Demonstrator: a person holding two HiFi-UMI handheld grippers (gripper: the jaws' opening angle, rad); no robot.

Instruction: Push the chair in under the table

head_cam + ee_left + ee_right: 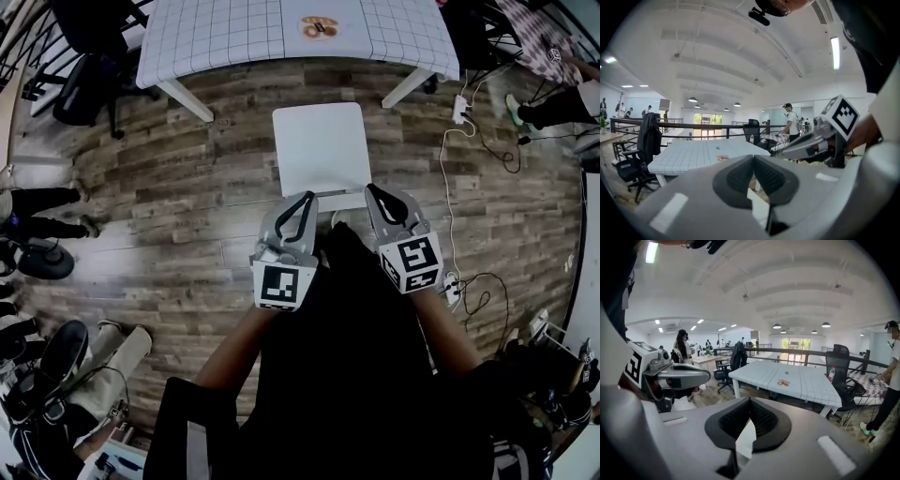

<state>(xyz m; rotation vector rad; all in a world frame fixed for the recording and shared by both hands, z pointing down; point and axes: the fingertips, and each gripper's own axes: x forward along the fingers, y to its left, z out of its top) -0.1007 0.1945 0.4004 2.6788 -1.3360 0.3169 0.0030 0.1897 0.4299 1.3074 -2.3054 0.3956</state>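
Observation:
The white chair (319,148) stands on the wooden floor just short of the table (234,33), which wears a white gridded cloth; its seat faces the table and its backrest top lies nearest me. My left gripper (308,197) and right gripper (371,189) hover side by side over the backrest's two ends, both shut with nothing between the jaws. In the left gripper view the closed left gripper (753,157) points toward the table (693,154). In the right gripper view the right gripper (750,401) is also closed, with a sliver of white chair (746,439) below it.
A small orange-brown item (319,26) lies on the table. Black office chairs (89,56) stand at the left and behind the table. A power strip with cables (461,108) lies on the floor to the right. People stand around the edges.

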